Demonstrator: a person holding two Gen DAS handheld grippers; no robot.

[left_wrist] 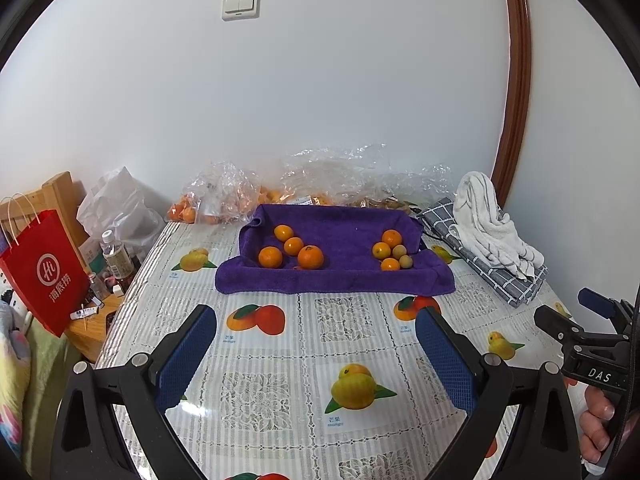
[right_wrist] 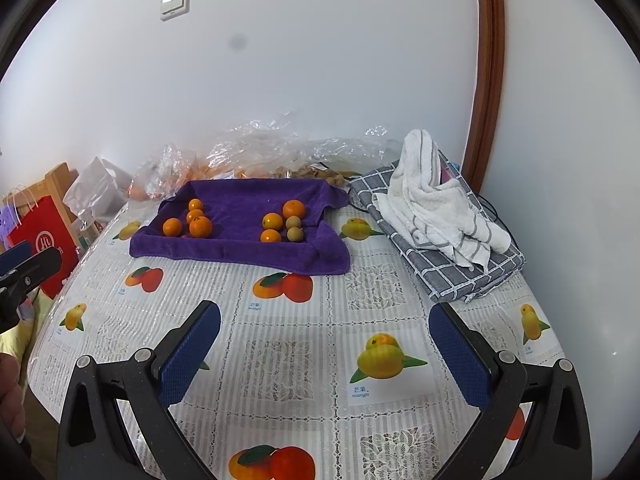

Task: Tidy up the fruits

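1. Two grippers hang over the table, both with their blue pads spread wide and nothing between them: the left gripper [left_wrist: 316, 344] fills the bottom of the left wrist view, and the right gripper [right_wrist: 325, 344] fills the bottom of the right wrist view.
2. The purple towel [left_wrist: 340, 280] lies near the middle of the left view, its edges turned up like a shallow tray.
3. Four oranges [left_wrist: 294, 246] sit grouped on the left part of the towel, some of them touching.
4. Three more oranges [left_wrist: 381, 250] sit on the right part, just beside two small brownish fruits [left_wrist: 399, 251].
5. The two groups lie well apart, with bare purple cloth between them.
6. The table cover [left_wrist: 352, 344] shows printed fruit pictures and lace squares.
7. A white striped towel [right_wrist: 436, 208] lies heaped on a grey checked cloth [right_wrist: 472, 276] at the right of the right view.
8. Clear plastic bags [left_wrist: 224, 196] holding more fruit lie behind the purple towel, along the wall.
9. A red paper bag [left_wrist: 44, 268] stands at the left edge of the left view.
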